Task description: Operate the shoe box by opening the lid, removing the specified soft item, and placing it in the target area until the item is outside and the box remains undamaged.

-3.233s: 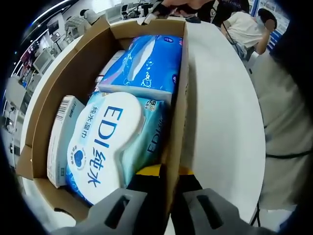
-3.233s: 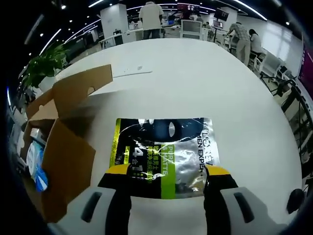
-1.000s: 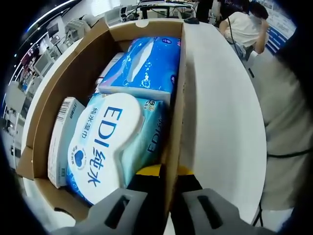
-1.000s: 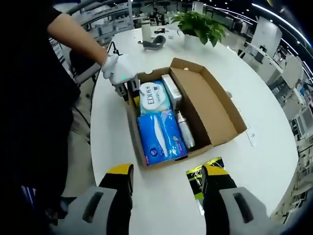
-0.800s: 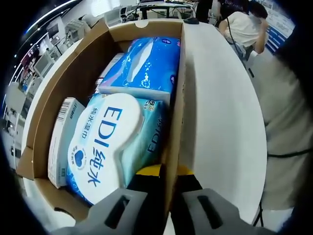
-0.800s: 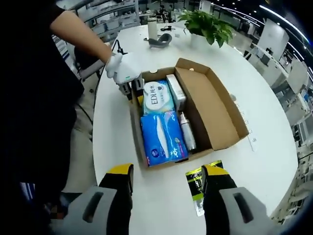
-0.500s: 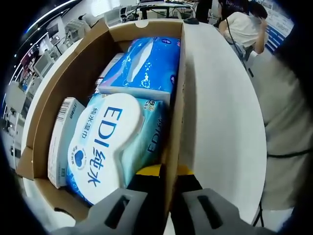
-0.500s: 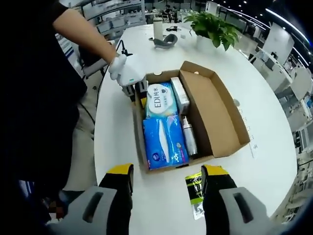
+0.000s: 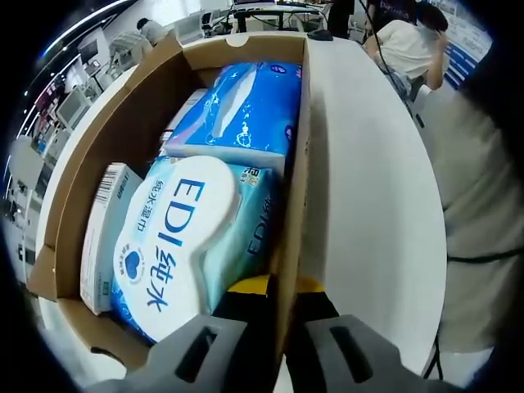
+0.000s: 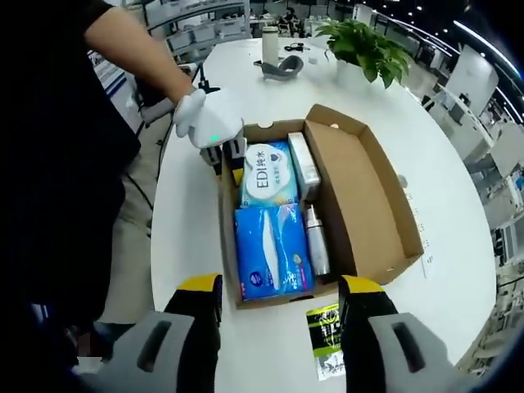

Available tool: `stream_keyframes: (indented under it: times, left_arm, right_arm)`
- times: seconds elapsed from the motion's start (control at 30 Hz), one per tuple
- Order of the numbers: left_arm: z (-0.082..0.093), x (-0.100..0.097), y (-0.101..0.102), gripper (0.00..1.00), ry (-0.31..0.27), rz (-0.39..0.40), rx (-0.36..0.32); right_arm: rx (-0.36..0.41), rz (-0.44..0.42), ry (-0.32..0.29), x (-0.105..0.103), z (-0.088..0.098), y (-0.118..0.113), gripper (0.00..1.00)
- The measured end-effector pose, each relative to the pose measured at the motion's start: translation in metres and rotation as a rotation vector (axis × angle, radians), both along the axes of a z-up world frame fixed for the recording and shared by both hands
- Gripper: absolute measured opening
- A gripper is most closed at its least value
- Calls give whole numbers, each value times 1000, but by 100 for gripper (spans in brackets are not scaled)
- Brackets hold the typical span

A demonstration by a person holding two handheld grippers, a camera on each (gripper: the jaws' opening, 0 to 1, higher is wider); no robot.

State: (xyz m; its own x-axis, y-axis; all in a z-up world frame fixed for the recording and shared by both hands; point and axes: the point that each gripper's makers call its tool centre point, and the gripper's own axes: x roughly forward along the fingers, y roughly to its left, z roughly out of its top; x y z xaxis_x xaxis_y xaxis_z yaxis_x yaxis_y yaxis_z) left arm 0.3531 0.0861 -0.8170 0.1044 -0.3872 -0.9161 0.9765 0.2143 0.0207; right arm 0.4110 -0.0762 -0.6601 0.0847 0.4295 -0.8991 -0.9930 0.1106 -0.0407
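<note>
An open cardboard shoe box [image 9: 123,131] holds a white-and-blue EDI wipes pack [image 9: 180,237], a blue soft pack [image 9: 246,106] beyond it and a small white carton [image 9: 98,237]. My left gripper [image 9: 274,286] is shut on the box's side wall. From above, the box [image 10: 360,196] shows the EDI pack [image 10: 268,173], blue pack [image 10: 268,250], white carton [image 10: 304,168] and a slim bottle [image 10: 317,241]. A gloved hand holds the left gripper [image 10: 228,157] at the box's far corner. My right gripper [image 10: 280,286] hangs open above the table. A black-and-green foil pouch [image 10: 326,327] lies outside the box.
The box rests on a round white table [image 9: 368,205] whose edge curves close by. A potted plant [image 10: 360,41], a cup [image 10: 270,39] and a grey object [image 10: 282,70] stand at the far side. The person's dark torso [image 10: 49,180] is at the left.
The right gripper, earlier low and open around the foil pouch, has risen high and now looks down on the box. The left gripper has stayed clamped on the wall.
</note>
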Motion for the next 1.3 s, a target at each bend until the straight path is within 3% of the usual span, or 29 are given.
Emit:
stream_keyframes:
  times: [0.13, 0.23, 0.7, 0.9, 1.1, 1.2, 1.3]
  left_arm:
    - [0, 0, 0, 1, 2, 2, 0]
    - [0, 0, 0, 1, 3, 3, 0]
    - [0, 0, 0, 1, -7, 6, -1]
    - [1, 0, 0, 2, -13, 6, -1]
    - [0, 1, 0, 1, 3, 0, -4]
    - [0, 1, 0, 1, 0, -1, -5]
    - [0, 0, 0, 1, -2, 4, -5]
  right_arm:
    - [-24, 43, -15, 3, 2, 4, 57]
    - [-28, 133, -51, 11, 5, 8, 50]
    - [-117, 112, 38, 19, -17, 9, 57]
    - [-109, 96, 66, 16, -24, 14, 57]
    - [-128, 90, 94, 18, -42, 20, 59]
    - [-138, 51, 157, 14, -51, 25, 66]
    - [-159, 49, 154, 20, -57, 28, 65]
